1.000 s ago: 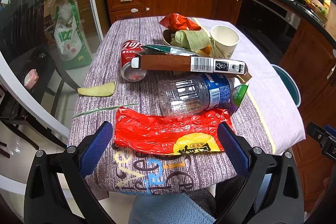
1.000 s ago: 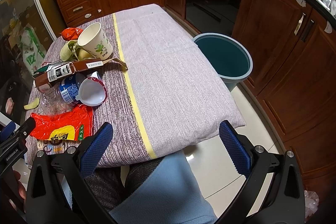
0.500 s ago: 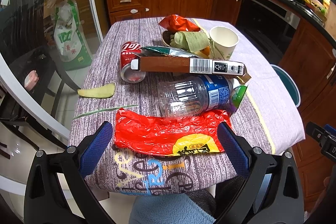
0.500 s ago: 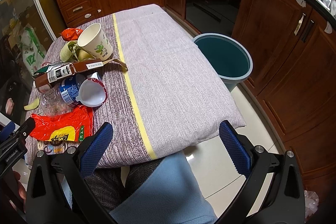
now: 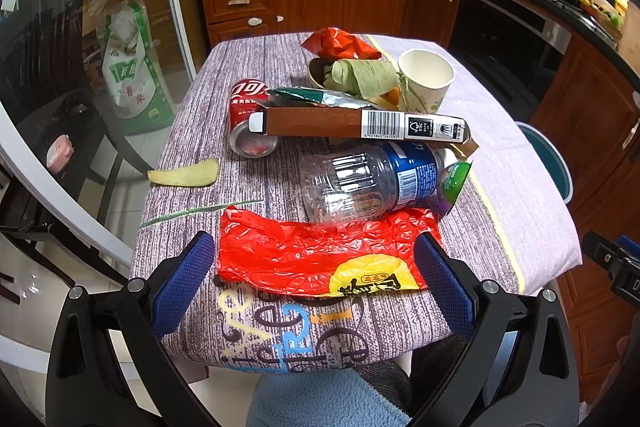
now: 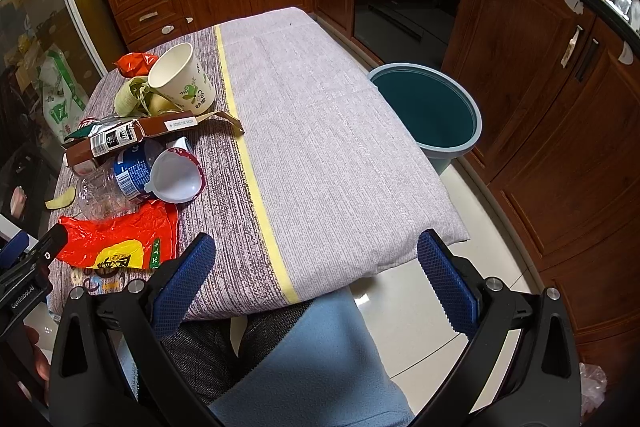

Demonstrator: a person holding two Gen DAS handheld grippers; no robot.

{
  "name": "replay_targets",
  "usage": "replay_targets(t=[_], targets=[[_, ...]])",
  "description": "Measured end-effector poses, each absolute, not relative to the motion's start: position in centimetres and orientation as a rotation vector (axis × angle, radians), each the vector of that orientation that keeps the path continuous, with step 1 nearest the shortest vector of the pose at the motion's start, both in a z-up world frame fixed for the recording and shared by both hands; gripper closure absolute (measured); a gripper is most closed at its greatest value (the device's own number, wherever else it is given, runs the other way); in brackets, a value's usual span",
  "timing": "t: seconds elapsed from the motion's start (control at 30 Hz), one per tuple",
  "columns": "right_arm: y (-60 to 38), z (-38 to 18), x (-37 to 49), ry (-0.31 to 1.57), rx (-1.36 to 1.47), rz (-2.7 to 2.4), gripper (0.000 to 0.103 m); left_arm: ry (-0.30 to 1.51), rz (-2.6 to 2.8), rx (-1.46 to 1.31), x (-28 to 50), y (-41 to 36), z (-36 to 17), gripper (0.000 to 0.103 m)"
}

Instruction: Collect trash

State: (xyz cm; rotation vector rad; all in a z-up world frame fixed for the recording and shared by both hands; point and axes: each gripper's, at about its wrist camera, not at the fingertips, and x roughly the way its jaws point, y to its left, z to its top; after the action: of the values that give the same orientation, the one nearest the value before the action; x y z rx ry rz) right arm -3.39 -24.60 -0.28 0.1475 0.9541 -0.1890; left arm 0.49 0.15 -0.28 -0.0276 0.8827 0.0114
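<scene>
Both hand-held grippers, left [image 5: 312, 267] and right [image 6: 316, 263], gape wide, holding nothing. The red wrapper [image 5: 316, 255] lies on the tabletop [image 6: 332, 155] between the left fingers; bottle [image 5: 368, 179] just behind it; bin [image 6: 428, 107] beside the tabletop.

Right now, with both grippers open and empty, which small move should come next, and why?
Probably ease the left gripper forward and down onto the red wrapper. It is the nearest trash, lying flat between the open fingers, and the bin beside the table is open.
</scene>
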Motion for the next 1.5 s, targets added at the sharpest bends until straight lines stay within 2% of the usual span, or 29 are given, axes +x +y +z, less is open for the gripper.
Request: replay_targets(t=[0.3, 0.6, 0.93, 1.2, 1.27, 1.33, 1.37, 1.4, 1.43, 1.5], targets=[[-23.9, -0.3, -2.8, 0.934, 0.135, -0.118, 0.006, 0.888, 0.007, -0.002, 1.0, 1.0, -0.9, 0.004], [-21.6, -1.9, -0.6, 0.987, 0.110, -0.012, 0.006, 0.985, -0.048, -0.024, 2.1, 4.7, -4.5, 0.004], [-20.0, -3.6, 1.2, 1.034, 0.074, 0.031, 0.006, 1.071, -0.094, -0.008, 4.4, 4.5, -8.5, 0.004], [-18.4, -4.4, 3.0, 1.064, 0.075, 0.079, 0.006, 1.035, -0.163, 0.008, 5.2, 4.2, -9.1, 0.004], [-17.7, -4.3, 3.5, 1.059, 0.067, 0.095, 0.006, 1.021, -0.174, 0.015, 5.1, 3.8, -8.9, 0.010], [-17.0, -4.1, 4.0, 1.054, 0.061, 0.115, 0.006, 1.008, -0.184, 0.026, 5.1, 3.7, -8.7, 0.024], [-16.5, -4.0, 4.4, 1.053, 0.058, 0.132, 0.006, 1.006, -0.198, 0.019, 5.0, 3.7, -8.6, 0.027], [-16.0, -3.9, 4.7, 1.052, 0.057, 0.149, 0.006, 1.004, -0.210, 0.012, 4.9, 3.7, -8.4, 0.037], [-15.6, -3.8, 5.0, 1.052, 0.057, 0.165, 0.010, 1.006, -0.217, 0.007, 4.9, 3.7, -8.3, 0.041], [-14.5, -3.7, 5.7, 1.045, 0.051, 0.193, 0.019, 1.011, -0.231, -0.005, 5.1, 4.1, -8.2, 0.044]])
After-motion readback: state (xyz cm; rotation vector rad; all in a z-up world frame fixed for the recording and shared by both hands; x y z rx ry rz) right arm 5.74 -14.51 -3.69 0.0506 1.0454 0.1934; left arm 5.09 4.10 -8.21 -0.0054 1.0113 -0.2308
